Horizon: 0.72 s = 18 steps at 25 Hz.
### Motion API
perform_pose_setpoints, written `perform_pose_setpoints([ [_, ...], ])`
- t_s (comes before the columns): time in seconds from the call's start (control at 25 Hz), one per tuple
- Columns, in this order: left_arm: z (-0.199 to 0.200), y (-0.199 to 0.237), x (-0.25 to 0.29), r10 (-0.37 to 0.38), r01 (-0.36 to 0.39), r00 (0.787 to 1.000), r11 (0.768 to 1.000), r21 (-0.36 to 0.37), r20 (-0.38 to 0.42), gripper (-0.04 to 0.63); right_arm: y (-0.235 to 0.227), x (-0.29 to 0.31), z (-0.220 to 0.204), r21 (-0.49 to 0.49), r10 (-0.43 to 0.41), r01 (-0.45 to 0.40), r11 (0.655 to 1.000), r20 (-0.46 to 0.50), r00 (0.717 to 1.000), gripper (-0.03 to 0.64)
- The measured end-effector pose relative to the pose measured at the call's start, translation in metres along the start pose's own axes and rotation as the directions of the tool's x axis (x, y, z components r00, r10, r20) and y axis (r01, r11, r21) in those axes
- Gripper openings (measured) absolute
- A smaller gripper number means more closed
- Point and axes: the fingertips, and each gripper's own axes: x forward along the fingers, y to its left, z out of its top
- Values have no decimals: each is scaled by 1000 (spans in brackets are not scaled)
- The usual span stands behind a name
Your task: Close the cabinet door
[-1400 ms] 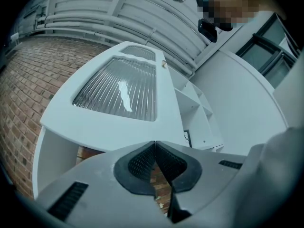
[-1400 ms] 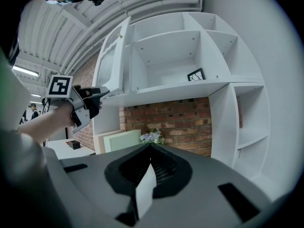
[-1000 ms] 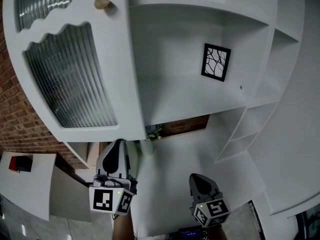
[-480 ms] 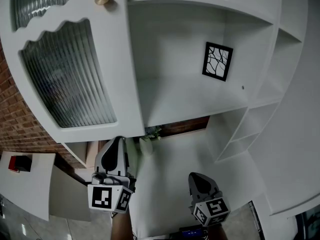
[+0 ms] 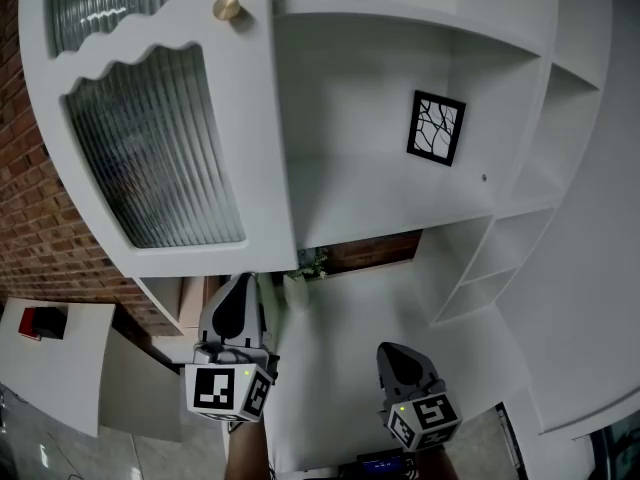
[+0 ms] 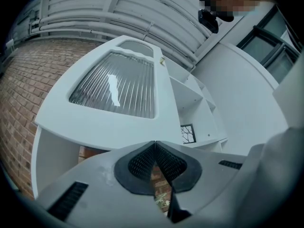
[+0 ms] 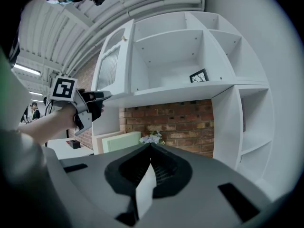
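Note:
The white cabinet door (image 5: 160, 148) with ribbed glass and a brass knob (image 5: 228, 8) stands swung out to the left of the open cabinet shelf (image 5: 380, 198). My left gripper (image 5: 243, 280) is shut with nothing in it, its tip up against the door's lower edge. The right gripper view shows that same tip (image 7: 105, 95) at the door's (image 7: 110, 68) bottom corner. The left gripper view looks up at the door (image 6: 114, 84) over its closed jaws. My right gripper (image 5: 398, 352) hangs lower and to the right, shut and empty, away from the door.
A black-framed picture (image 5: 436, 128) leans at the back of the shelf. Narrow side shelves (image 5: 500, 258) run down the cabinet's right. A small plant (image 7: 152, 137) stands below against the brick wall (image 7: 175, 118). A white table with a red box (image 5: 40, 323) is at lower left.
The door has swung a little to the right, toward the cabinet, its knob shifting rightward. The left gripper stays at its lower edge. The right gripper has not moved.

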Motion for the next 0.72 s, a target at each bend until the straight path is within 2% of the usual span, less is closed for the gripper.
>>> perform_pose_setpoints([
  [0.2,-10,-10,-27,-15,14,999,999,-33,-36,14,11,-11,9,-20,4,-4,1000,18,1000,2],
  [0.44,-3,-14,-62,-28,26,998,999,-43,-60,14,40,-24,15,-53,31,-30,998,21,999,2],
  [0.72,-4,-10,-113,-14,7,994,998,-62,-113,15,81,-50,16,-112,56,-53,992,31,998,2],
])
